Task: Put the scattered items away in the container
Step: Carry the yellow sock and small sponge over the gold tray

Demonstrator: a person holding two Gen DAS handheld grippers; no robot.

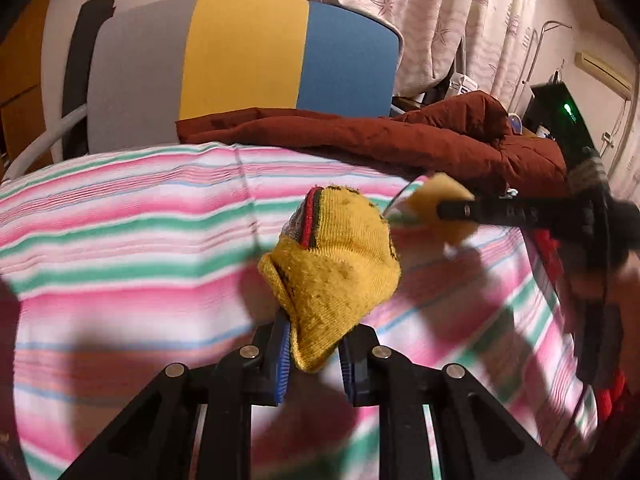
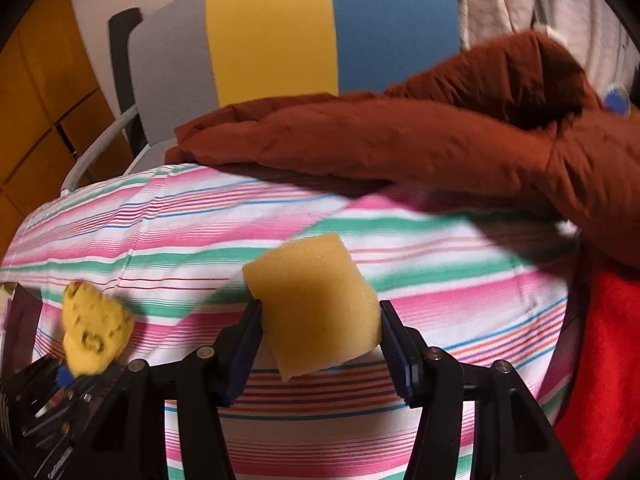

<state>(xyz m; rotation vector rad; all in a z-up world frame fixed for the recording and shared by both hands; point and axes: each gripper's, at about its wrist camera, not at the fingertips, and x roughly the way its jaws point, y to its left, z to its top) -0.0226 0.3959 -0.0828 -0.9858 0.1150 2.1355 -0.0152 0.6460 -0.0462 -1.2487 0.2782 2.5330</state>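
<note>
the left gripper (image 1: 312, 360) had its blue-padded fingers (image 1: 280, 360) pinched tight on the lower end of a mustard-yellow knitted sock (image 1: 336, 276), which stood up out of the jaws and bulged above them, its red, green and dark striped cuff at the top. the sock was clear of the bedding beneath it. from the right wrist view the same sock (image 2: 94, 330) showed blurred at the lower left, above the dark frame of the left gripper.

the right gripper (image 2: 320, 340) held a yellow foam sponge (image 2: 314, 300) between its two pads, one pad pressed against each side, the jaws part-way apart to take the block's width. the sponge tilted slightly and stuck out above and below the pads. in the left wrist view it (image 1: 436, 204) appeared at the tip of the right gripper, just right of the sock.

under both lay a pink, green and white striped bedsheet (image 1: 120, 248). a rust-brown padded jacket (image 2: 400, 140) lay across its far edge. behind stood a chair back (image 1: 240, 56) in grey, yellow and blue panels, and starfish-patterned curtains (image 1: 440, 8). red fabric (image 2: 608, 340) showed at the right. no container was in view.
</note>
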